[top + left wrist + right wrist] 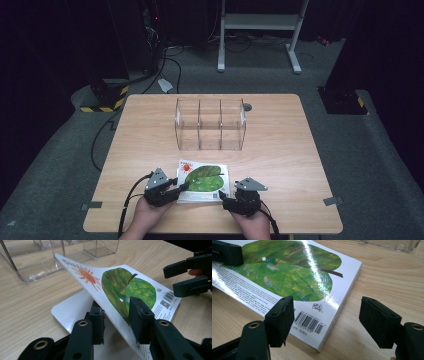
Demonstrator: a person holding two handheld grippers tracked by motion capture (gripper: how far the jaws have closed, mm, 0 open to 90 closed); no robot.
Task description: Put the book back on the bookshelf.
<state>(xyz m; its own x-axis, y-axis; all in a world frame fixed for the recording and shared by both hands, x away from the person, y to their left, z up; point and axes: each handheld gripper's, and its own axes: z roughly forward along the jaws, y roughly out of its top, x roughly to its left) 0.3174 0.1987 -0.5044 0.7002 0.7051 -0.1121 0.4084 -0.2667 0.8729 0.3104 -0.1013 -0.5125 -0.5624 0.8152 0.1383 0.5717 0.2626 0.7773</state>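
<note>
The left gripper [176,189] is clamping its fingers [140,317] on the lifted cover [117,287] of the book [202,181], which is lying on the counter [280,150] near the front edge. The right gripper [225,199] is waiting beside the book corner, fingers [280,320] apart. If the left pulls too quickly, the glossy cover is likely slipping out or bending.

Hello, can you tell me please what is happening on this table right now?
A person is working on a picture book with a hand-held gripper in each hand. The left hand-held gripper is shut on the book's edge, with that side tilted up off a second white book lying beneath it. The right hand-held gripper is open at the barcode corner, not gripping. A clear three-compartment organizer stands farther back on the wooden table.
</note>
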